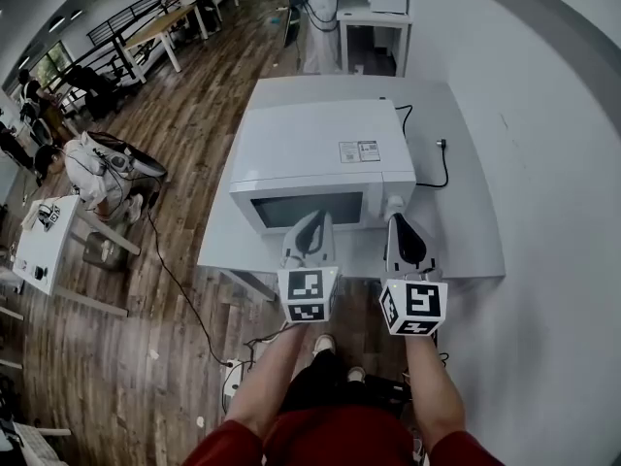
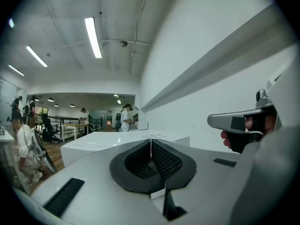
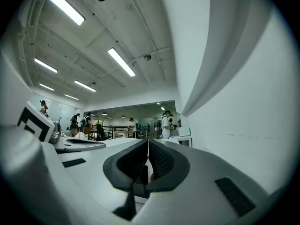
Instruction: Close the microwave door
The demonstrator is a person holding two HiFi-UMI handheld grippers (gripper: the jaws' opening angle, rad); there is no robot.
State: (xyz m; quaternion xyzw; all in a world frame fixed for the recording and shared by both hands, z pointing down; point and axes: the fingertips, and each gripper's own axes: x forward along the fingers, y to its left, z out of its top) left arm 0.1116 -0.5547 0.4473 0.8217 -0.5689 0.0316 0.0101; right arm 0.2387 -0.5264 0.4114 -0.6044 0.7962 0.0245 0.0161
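A white microwave [image 1: 325, 153] stands on a white table [image 1: 466, 231], its door with the dark window [image 1: 306, 209] lying flush with the front. My left gripper [image 1: 312, 221] is held just before the window, jaws shut and empty. My right gripper [image 1: 400, 223] hangs beside it, in front of the microwave's right end, and is also shut with nothing in it. In the left gripper view the shut left gripper [image 2: 151, 144] points level over the microwave's top [image 2: 117, 142]. In the right gripper view the right gripper [image 3: 148, 146] has its pads together.
A black power cable and plug [image 1: 441, 163] lie on the table right of the microwave. A white wall [image 1: 543, 144] runs close along the right. Another white table [image 1: 374, 17] stands behind. People and desks [image 1: 97, 168] fill the wooden floor at left.
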